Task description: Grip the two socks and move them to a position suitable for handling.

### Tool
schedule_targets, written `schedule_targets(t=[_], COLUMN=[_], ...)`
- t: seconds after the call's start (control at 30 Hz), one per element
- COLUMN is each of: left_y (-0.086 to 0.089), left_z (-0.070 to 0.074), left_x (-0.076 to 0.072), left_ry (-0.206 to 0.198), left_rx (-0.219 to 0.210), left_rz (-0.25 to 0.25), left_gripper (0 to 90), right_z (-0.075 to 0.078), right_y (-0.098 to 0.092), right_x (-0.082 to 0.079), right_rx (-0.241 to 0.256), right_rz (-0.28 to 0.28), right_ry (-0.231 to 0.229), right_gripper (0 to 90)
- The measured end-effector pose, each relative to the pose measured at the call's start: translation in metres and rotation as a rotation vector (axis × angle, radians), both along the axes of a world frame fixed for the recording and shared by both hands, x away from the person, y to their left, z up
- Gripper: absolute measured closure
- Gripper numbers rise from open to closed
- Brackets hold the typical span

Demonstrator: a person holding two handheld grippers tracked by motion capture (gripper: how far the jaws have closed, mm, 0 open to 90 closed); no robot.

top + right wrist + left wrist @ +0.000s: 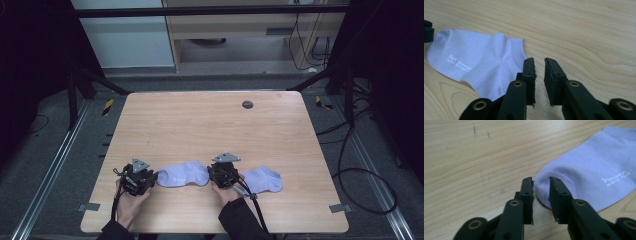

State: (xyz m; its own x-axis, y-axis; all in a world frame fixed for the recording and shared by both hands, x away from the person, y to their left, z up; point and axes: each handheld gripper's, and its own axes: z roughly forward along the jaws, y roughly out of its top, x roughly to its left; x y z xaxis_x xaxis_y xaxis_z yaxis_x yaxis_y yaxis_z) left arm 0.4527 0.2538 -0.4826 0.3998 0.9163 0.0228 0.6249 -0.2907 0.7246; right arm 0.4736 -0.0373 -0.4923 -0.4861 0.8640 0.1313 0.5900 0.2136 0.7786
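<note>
Overhead, second sock (263, 179) visible; left gripper (541, 182) jaws straddle first sock (589, 177) toe.

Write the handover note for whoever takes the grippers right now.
Left hand-held gripper: jaws slightly apart at the toe of the left sock, holding nothing.
Right hand-held gripper: jaws slightly apart over bare table, beside that sock's cuff, holding nothing.
A second sock lies flat to the right of the right hand.
Done: nothing gripped yet.
Left: probably grasp the left sock at both ends, then handle the pair.

Left gripper (541, 182) fingers (527, 195) parted at lilac sock's (589, 175) toe.
</note>
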Motion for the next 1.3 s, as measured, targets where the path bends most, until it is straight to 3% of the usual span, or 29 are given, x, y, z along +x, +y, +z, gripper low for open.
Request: schedule_targets(t=[0.1,0.2,0.33,0.43,0.57,0.7,0.87,1.3], left_y=[0.001,0.002,0.000,-0.006,-0.019,-0.039,-0.060,-0.117], left_z=[0.006,0.021,0.033,0.039,0.045,0.049,0.052,0.053], left_x=[-0.002,-0.008,-0.012,-0.014,-0.011,-0.009,-0.005,-0.003], left_ry=[-0.030,-0.088,-0.110,-0.113,-0.111,-0.109,-0.104,-0.088], left_rx=[-0.023,-0.063,-0.113,-0.109,-0.111,-0.117,-0.116,-0.087], left_rz=[0.002,-0.001,-0.007,-0.020,-0.038,-0.090,-0.129,-0.231], left_gripper=[61.1,55.0,49.5,47.4,45.4,43.5,43.3,43.5], right_z=[0.008,0.019,0.032,0.037,0.043,0.050,0.057,0.040], right_y=[-0.006,-0.016,-0.033,-0.051,-0.076,-0.099,-0.124,-0.183], right_x=[-0.002,-0.003,-0.003,-0.001,0.000,0.002,-0.002,-0.021], right_rx=[0.032,0.056,0.069,0.070,0.029,0.043,0.006,-0.079], right_rz=[-0.005,-0.007,-0.028,-0.038,-0.053,-0.108,-0.121,-0.140], right_ry=[-0.029,-0.058,-0.085,-0.074,-0.088,-0.082,-0.100,-0.057], right_gripper=[69.3,61.0,54.2,50.8,49.6,48.9,48.6,48.3])
